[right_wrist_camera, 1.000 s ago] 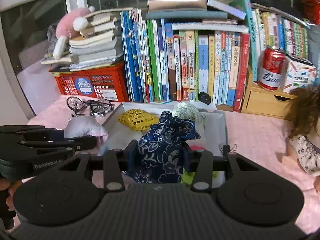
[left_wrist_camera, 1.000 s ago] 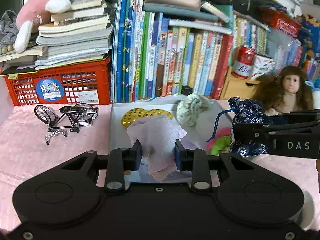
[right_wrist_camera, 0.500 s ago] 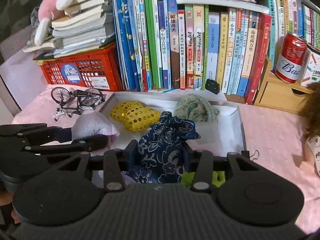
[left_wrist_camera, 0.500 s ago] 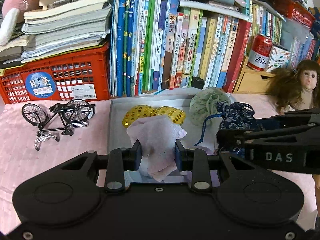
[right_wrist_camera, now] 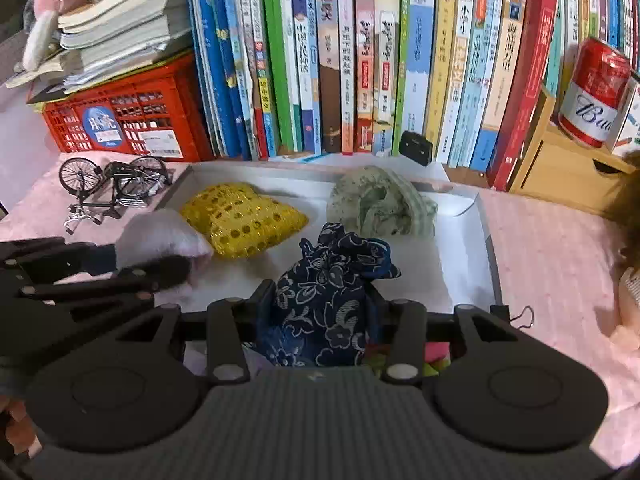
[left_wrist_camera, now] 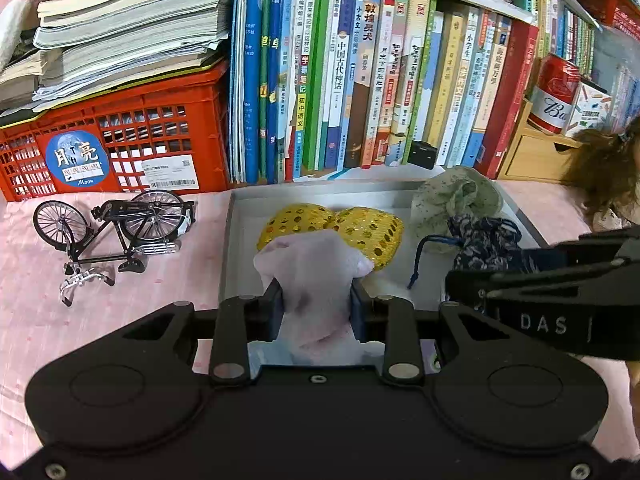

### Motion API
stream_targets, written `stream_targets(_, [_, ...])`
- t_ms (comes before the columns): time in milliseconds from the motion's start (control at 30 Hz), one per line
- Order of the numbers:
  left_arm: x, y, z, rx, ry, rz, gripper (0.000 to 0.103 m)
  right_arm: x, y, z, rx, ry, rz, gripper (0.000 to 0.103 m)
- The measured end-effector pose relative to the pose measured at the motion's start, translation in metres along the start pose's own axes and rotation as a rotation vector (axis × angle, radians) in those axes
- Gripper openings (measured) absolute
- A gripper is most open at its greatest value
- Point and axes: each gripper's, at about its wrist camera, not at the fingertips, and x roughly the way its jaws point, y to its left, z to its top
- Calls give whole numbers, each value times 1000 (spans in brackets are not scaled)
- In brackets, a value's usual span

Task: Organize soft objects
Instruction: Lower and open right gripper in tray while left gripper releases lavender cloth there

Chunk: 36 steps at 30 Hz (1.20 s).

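Observation:
My left gripper (left_wrist_camera: pixel 316 300) is shut on a pale pink soft pouch (left_wrist_camera: pixel 316 272), held over the near left part of a white tray (left_wrist_camera: pixel 228 240). In the right wrist view my right gripper (right_wrist_camera: pixel 320 304) is shut on a dark blue floral drawstring pouch (right_wrist_camera: pixel 324 300) over the tray's (right_wrist_camera: pixel 460 280) near middle. A yellow sequined pouch (right_wrist_camera: pixel 244 220) and a pale green pouch (right_wrist_camera: pixel 380 204) lie at the back of the tray. The blue pouch (left_wrist_camera: pixel 484 240) and right gripper also show at the right of the left wrist view, and the pink pouch (right_wrist_camera: pixel 160 236) at the left of the right wrist view.
A row of upright books (right_wrist_camera: pixel 360 60) stands right behind the tray. A red crate (left_wrist_camera: pixel 120 140) with stacked books is at the back left, a model bicycle (left_wrist_camera: pixel 112 228) before it. A red can (right_wrist_camera: pixel 596 92) sits on a wooden drawer box (right_wrist_camera: pixel 560 168); a doll's hair (left_wrist_camera: pixel 604 172) shows right.
Both grippers have moved forward and down toward the tray, each still holding its pouch. The tray and books now look closer.

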Motion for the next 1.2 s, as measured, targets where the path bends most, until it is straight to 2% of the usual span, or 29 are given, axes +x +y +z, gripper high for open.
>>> stream_targets(600, [15, 1, -2, 13, 11, 9, 38, 14, -5, 0, 20, 27, -2, 53])
stream_targets(700, [15, 2, -1, 3, 14, 9, 41, 13, -7, 0, 31, 23, 4, 57])
stream_targets(733, [14, 3, -2, 2, 14, 11, 41, 13, -8, 0, 33, 20, 6, 62])
stream_targets(967, [5, -2, -7, 23, -7, 32, 45, 4, -9, -2, 41, 1, 27, 68])
stream_targets(1200, [-14, -4, -4, -5, -24, 28, 50, -20, -10, -3, 26, -47, 39, 73])
